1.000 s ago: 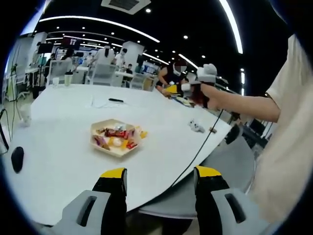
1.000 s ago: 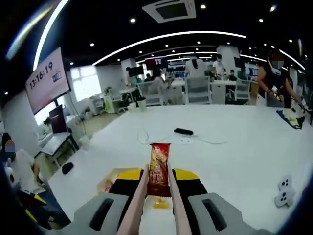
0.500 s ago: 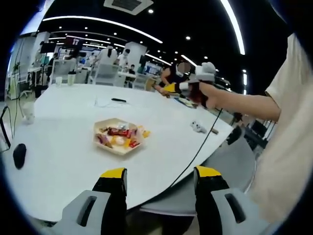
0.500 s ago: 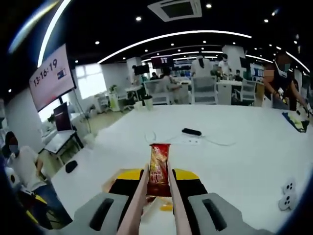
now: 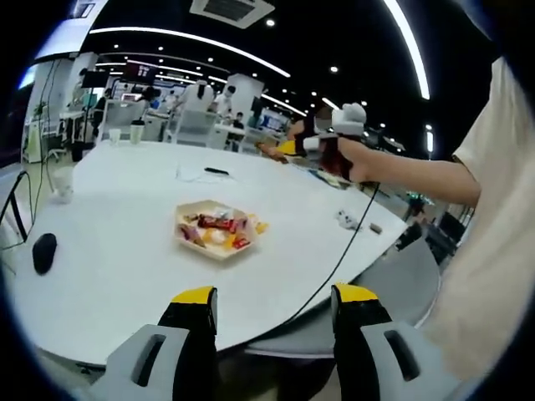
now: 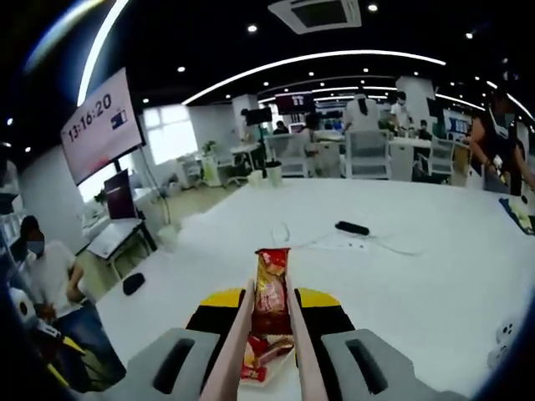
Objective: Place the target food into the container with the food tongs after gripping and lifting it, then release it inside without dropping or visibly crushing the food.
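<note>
A red snack packet (image 6: 272, 282) is pinched upright in the tongs (image 6: 242, 342) squeezed by the right gripper (image 6: 270, 313) above the tray (image 5: 219, 232) on the white worktop (image 5: 109, 242) — the left gripper (image 5: 274, 301) is held wide open, with nothing in its jaws.

Tray (image 5: 219, 230): frame centre of left gripper view, on table (image 5: 109, 251), holding snacks.
Mouse (image 5: 44, 251): far left, on table.
Snack packet (image 6: 272, 282): between tongs (image 6: 236, 344), above tray, right gripper view.

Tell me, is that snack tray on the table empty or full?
Partly full. The tray holds several wrapped snacks in red, yellow and orange, with bare tray floor showing between them. It sits flat on the white table.
</note>
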`<control>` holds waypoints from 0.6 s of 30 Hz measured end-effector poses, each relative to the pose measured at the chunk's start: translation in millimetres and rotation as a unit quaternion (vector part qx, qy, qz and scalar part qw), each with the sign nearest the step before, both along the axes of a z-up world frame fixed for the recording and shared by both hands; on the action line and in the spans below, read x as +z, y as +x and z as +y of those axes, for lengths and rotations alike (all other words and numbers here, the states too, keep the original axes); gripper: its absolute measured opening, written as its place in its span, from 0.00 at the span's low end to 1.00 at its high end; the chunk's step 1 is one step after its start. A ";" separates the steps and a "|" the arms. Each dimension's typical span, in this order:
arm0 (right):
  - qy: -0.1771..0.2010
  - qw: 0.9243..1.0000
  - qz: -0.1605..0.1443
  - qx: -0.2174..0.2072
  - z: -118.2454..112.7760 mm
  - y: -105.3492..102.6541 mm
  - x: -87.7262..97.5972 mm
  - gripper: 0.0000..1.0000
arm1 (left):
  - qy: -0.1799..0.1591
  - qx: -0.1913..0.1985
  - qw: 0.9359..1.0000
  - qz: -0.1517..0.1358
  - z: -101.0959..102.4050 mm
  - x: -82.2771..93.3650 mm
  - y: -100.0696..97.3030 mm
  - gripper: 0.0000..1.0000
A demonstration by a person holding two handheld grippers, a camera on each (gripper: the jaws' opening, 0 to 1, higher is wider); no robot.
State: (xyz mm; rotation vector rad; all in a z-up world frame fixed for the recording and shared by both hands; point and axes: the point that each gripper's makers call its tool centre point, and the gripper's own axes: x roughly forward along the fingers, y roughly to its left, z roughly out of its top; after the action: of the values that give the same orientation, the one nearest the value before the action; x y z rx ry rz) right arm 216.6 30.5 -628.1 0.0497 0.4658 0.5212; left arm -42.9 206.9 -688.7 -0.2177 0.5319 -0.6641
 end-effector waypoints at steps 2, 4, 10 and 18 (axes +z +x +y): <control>0.001 1.000 0.000 0.006 7.2 0.7 0.3 0.22 | 0.000 0.004 1.000 0.000 2.4 -0.3 -1.7 0.54; 0.001 1.000 -0.001 0.013 14.8 1.0 1.2 0.22 | 0.000 0.008 1.000 0.001 5.6 -1.1 -3.3 0.54; 0.002 1.000 -0.001 0.030 33.4 0.0 2.9 0.22 | -0.001 0.020 1.000 0.001 12.4 -3.0 -6.1 0.54; -0.001 0.999 0.002 0.047 46.9 2.2 -2.9 0.22 | -0.004 0.032 0.999 0.000 17.1 -3.7 -9.1 0.54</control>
State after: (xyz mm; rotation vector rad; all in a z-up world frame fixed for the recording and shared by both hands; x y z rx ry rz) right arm 218.8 77.4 -631.1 0.0276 0.4739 0.6137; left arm -52.0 224.0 -692.3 -0.2411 0.5211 -0.6035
